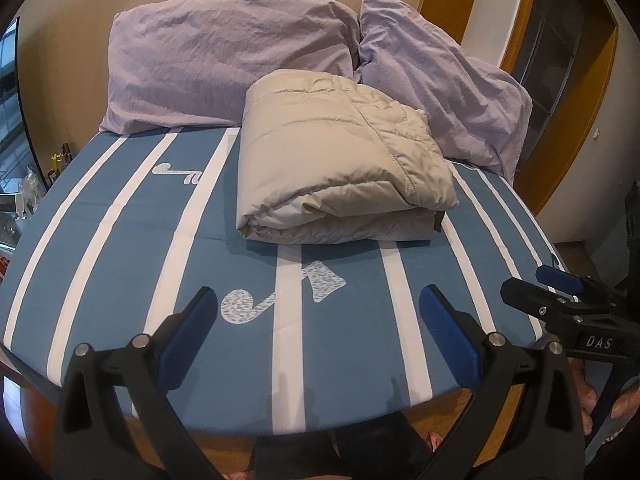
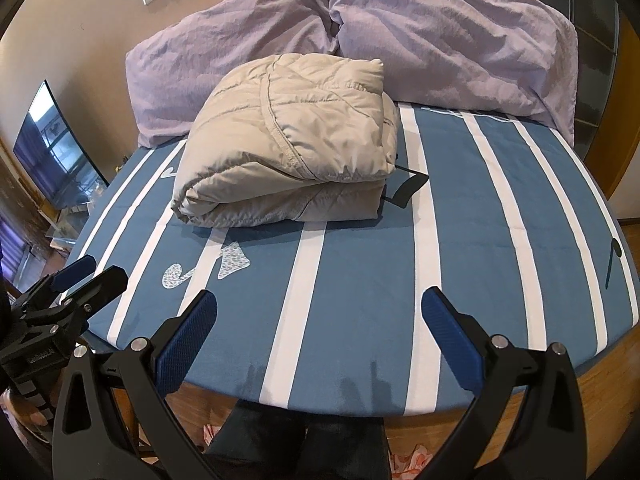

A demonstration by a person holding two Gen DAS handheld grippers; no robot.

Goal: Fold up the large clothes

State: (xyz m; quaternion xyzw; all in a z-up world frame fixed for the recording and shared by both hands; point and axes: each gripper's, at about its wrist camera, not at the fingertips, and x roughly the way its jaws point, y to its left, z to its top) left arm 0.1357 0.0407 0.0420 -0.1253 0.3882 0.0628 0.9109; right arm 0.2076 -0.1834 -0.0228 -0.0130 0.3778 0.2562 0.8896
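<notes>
A beige padded jacket lies folded into a thick bundle on the blue-and-white striped bed, just in front of the pillows. It also shows in the right wrist view, with a black strap sticking out on its right side. My left gripper is open and empty, held back over the bed's near edge. My right gripper is open and empty too, beside the left one. The right gripper shows at the right of the left wrist view; the left gripper shows at the left of the right wrist view.
Two lilac pillows lean against the wall at the head of the bed. A wooden door frame stands at the right. A dark screen and cluttered low furniture are at the left. The person's legs are below the bed's wooden edge.
</notes>
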